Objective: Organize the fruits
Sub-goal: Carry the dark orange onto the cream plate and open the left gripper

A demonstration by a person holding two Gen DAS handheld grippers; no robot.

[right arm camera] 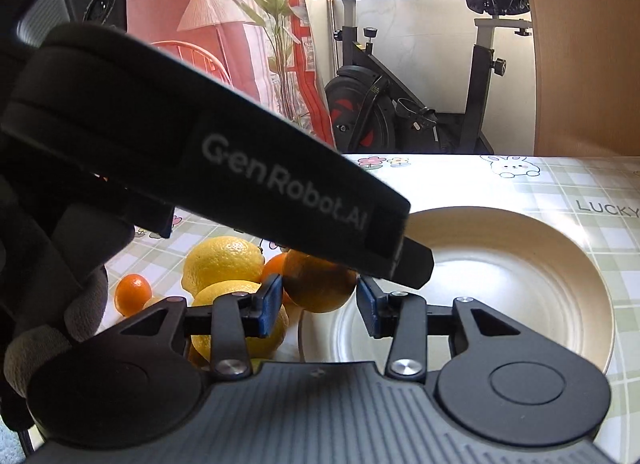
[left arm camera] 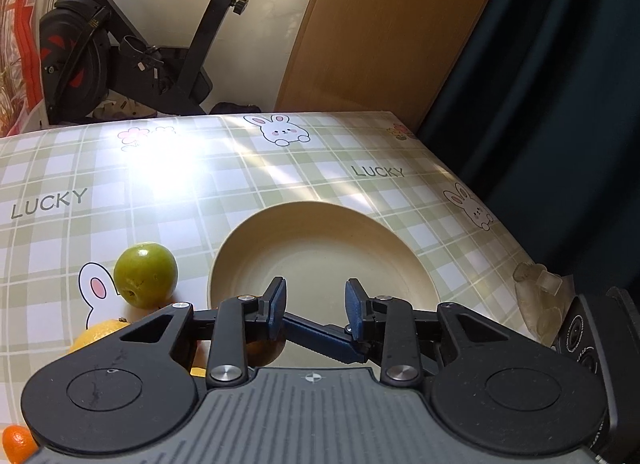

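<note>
A cream bowl sits on the checked tablecloth; it also shows in the right wrist view. My left gripper is open and empty above the bowl's near rim. A green fruit lies left of the bowl, with a yellow lemon and a small orange nearer. My right gripper is open with a dark orange between its fingers at the bowl's left rim; contact is unclear. Two lemons and a small orange lie to its left. The left gripper's body crosses above.
An exercise bike stands beyond the table's far edge. A wooden board leans at the back right, with a dark curtain beside it. A clear plastic piece lies near the table's right edge.
</note>
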